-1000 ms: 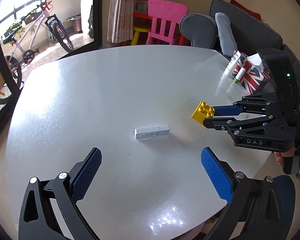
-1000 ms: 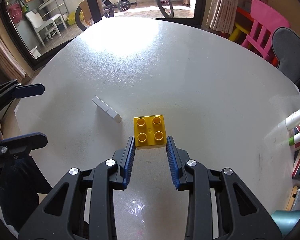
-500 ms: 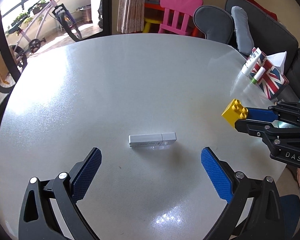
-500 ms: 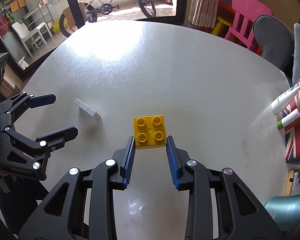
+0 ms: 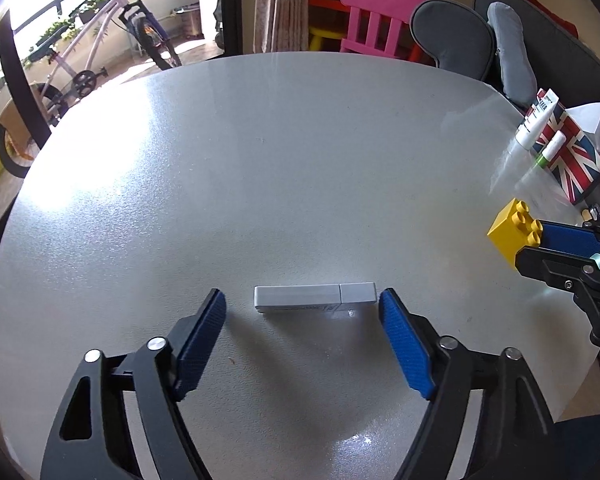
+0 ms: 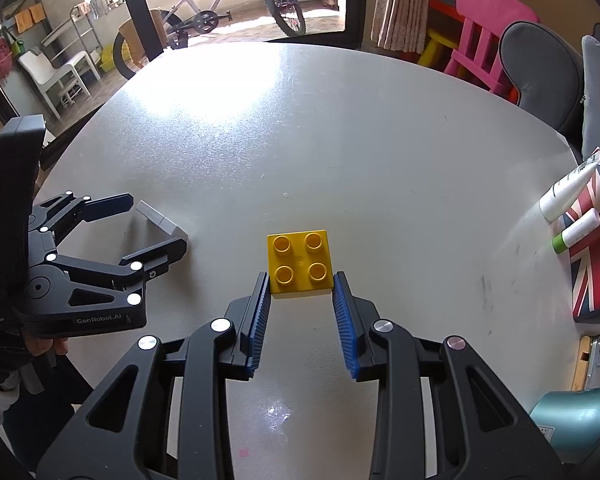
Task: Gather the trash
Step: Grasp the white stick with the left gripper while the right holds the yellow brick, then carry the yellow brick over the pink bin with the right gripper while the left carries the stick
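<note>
Your left claw (image 5: 302,306) has narrowed, fingers bracketing the white stick (image 5: 315,298); your right claw (image 6: 300,288) still grips the yellow brick (image 6: 300,262).

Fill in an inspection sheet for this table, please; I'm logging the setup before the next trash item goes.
Surface: round grey table, glare at its far left.
Job's things: white stick lying flat on the table; yellow brick off the table, clamped.
Clutter: Union Jack box at the table's right edge with two tubes against it; phone near a teal object.
Grippers: left gripper open, fingers either side of the stick, contact unclear; right gripper shut on the brick.
Cables: nothing seen.
Surroundings: bicycle past the glass door, pink chair, grey sofa.
</note>
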A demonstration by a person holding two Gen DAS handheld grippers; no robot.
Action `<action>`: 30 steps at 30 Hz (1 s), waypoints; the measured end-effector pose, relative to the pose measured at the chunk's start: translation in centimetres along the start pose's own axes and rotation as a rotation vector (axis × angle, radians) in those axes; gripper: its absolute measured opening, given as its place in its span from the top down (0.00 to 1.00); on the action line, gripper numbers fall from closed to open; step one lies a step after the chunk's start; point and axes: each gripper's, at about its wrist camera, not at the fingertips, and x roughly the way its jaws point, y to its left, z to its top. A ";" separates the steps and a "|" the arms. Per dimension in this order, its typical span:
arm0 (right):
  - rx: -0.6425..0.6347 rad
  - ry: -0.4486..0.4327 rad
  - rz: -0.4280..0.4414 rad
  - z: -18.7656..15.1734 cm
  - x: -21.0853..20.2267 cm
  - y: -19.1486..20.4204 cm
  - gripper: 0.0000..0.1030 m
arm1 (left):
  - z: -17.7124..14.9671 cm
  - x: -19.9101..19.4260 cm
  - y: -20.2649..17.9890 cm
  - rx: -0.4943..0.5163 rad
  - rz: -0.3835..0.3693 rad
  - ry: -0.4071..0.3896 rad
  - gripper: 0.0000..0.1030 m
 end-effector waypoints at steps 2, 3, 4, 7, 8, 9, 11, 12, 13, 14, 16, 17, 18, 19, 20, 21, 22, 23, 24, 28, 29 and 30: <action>0.000 -0.004 0.002 -0.1 0.0 0.0 0.69 | 0.2 -0.1 0.0 0.002 -0.007 -0.005 0.45; 0.001 -0.006 0.002 -0.1 0.0 0.1 0.69 | 0.4 -0.1 0.0 0.000 -0.010 -0.003 0.45; 0.001 -0.008 0.001 -0.1 0.0 0.1 0.69 | 0.4 -0.1 0.0 0.000 -0.014 -0.003 0.45; 0.001 -0.015 0.004 -0.1 0.0 0.2 0.69 | 0.4 0.1 -0.1 0.006 -0.022 0.000 0.45; -0.001 -0.018 0.005 -0.1 -0.1 0.2 0.69 | 0.4 0.0 0.0 0.005 -0.026 0.001 0.45; -0.002 -0.020 0.005 -0.2 -0.2 0.3 0.69 | 0.4 0.0 0.0 0.007 -0.029 0.001 0.45; 0.002 -0.026 0.012 -0.3 -0.3 0.2 0.69 | 0.3 -0.4 0.1 0.016 -0.034 -0.003 0.45; 0.002 -0.029 0.011 -0.4 -0.5 0.2 0.69 | 0.2 -0.6 0.1 0.022 -0.037 -0.008 0.45; 0.000 -0.032 0.009 -0.5 -0.6 0.4 0.69 | 0.1 -0.9 0.1 0.026 -0.038 -0.013 0.45; -0.001 -0.034 0.008 -0.6 -0.7 0.5 0.69 | 0.1 -1.2 0.1 0.028 -0.042 -0.017 0.45; -0.006 -0.040 0.008 -0.8 -1.1 0.9 0.69 | -0.1 -1.9 0.1 0.035 -0.049 -0.023 0.45; -0.009 -0.043 0.009 -0.9 -1.3 1.1 0.69 | -0.3 -2.3 0.1 0.039 -0.051 -0.027 0.45; -0.012 -0.048 0.011 -1.0 -1.6 1.3 0.69 | -0.4 -2.7 0.2 0.042 -0.053 -0.030 0.45; -0.014 -0.053 0.012 -1.2 -1.9 1.3 0.69 | -0.6 -3.2 0.3 0.044 -0.056 -0.036 0.45; -0.015 -0.057 0.011 -1.4 -2.1 1.5 0.69 | -0.8 -3.6 0.3 0.045 -0.058 -0.041 0.45; -0.017 -0.061 0.011 -1.5 -2.3 1.7 0.69 | -1.0 -4.1 0.4 0.047 -0.063 -0.044 0.45; -0.021 -0.063 0.009 -1.8 -2.6 1.9 0.69 | -1.2 -4.6 0.4 0.050 -0.066 -0.050 0.45; -0.026 -0.065 0.006 -1.9 -2.8 1.9 0.69 | -1.2 -5.0 0.4 0.053 -0.067 -0.056 0.45; -0.032 -0.067 0.003 -2.1 -3.0 2.1 0.69 | -1.4 -5.5 0.5 0.055 -0.071 -0.060 0.45; -0.037 -0.077 0.003 -3.1 -4.0 2.7 0.69 | -1.9 -7.7 0.5 0.069 -0.079 -0.089 0.45; -0.038 -0.080 0.004 -3.5 -4.2 2.8 0.69 | -2.1 -8.3 0.4 0.074 -0.082 -0.096 0.45; -0.040 -0.083 0.005 -3.8 -4.5 3.0 0.69 | -2.3 -8.9 0.4 0.079 -0.087 -0.102 0.45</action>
